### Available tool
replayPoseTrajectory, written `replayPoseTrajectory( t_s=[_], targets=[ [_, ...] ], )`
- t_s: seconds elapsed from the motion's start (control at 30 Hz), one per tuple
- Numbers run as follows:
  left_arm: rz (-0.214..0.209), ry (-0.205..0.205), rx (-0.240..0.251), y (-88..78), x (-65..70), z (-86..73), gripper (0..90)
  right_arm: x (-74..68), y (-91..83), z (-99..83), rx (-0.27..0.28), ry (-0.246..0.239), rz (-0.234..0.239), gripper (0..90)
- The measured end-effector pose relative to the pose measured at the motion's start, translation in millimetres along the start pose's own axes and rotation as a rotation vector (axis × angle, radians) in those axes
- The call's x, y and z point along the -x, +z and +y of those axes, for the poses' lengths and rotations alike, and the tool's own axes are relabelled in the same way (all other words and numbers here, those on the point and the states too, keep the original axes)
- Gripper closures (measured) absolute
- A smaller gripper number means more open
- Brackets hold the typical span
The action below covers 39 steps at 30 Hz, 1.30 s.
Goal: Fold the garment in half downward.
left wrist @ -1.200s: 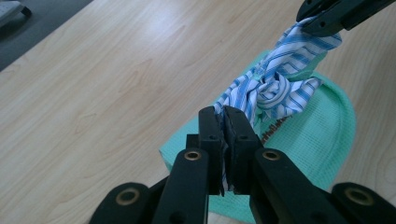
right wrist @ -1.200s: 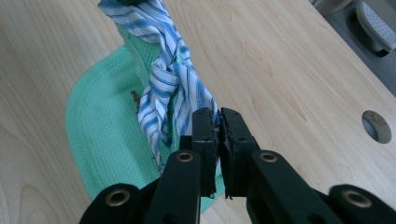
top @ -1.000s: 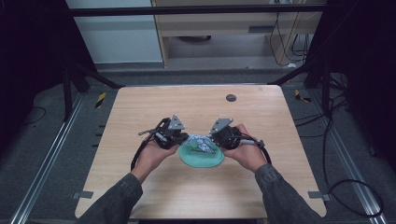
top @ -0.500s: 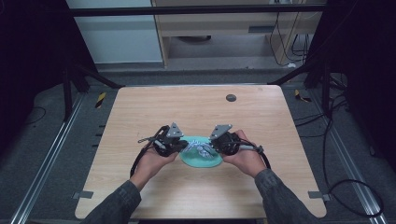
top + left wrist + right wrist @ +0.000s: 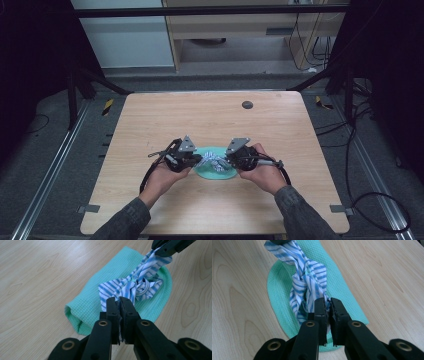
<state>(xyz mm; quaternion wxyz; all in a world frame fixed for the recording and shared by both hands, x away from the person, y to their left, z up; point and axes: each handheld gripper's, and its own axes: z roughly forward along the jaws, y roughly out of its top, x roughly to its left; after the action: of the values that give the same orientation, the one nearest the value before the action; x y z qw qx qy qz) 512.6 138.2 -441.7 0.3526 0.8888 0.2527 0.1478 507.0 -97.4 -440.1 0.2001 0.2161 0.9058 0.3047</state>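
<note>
Both grippers clamped on blue-and-white striped cloth strip [image 5: 130, 287]: left gripper [image 5: 119, 302] pinching one end, right gripper [image 5: 328, 303] pinching other. Strip lies over middle of folded mint-green waffle-weave towel [image 5: 87, 305], which sits on light wooden table [image 5: 210, 120]. Knot already formed mid-strip, looks loose from my side. I judge tie mostly done; remaining: pull ends apart to snug knot, then release.

Knotted blue-and-white striped cloth [image 5: 135, 286] atop a rolled green waffle-weave towel [image 5: 100, 297], ends stretched apart.
</note>
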Motion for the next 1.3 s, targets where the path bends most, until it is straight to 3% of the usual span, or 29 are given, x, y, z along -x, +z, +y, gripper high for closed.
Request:
replayPoseTrajectory(
  t_s=[1.1, 1.17, 1.3],
  targets=[
    [-0.034, 0.005, 0.006, -0.5, 14.5, -20.9, 85.6, -17.8, -0.3, -16.2, -0.001, 0.005, 0.042, 84.0],
    [-0.033, 0.001, 0.011, -1.0, 15.6, -22.2, 84.7, -18.9, -0.6, -16.6, -0.005, 0.004, 0.044, 84.0],
    [-0.008, -0.004, 0.037, -4.4, 17.6, -25.4, 69.4, -20.2, -0.3, -17.7, -0.005, 0.004, 0.048, 83.9]
  ],
)
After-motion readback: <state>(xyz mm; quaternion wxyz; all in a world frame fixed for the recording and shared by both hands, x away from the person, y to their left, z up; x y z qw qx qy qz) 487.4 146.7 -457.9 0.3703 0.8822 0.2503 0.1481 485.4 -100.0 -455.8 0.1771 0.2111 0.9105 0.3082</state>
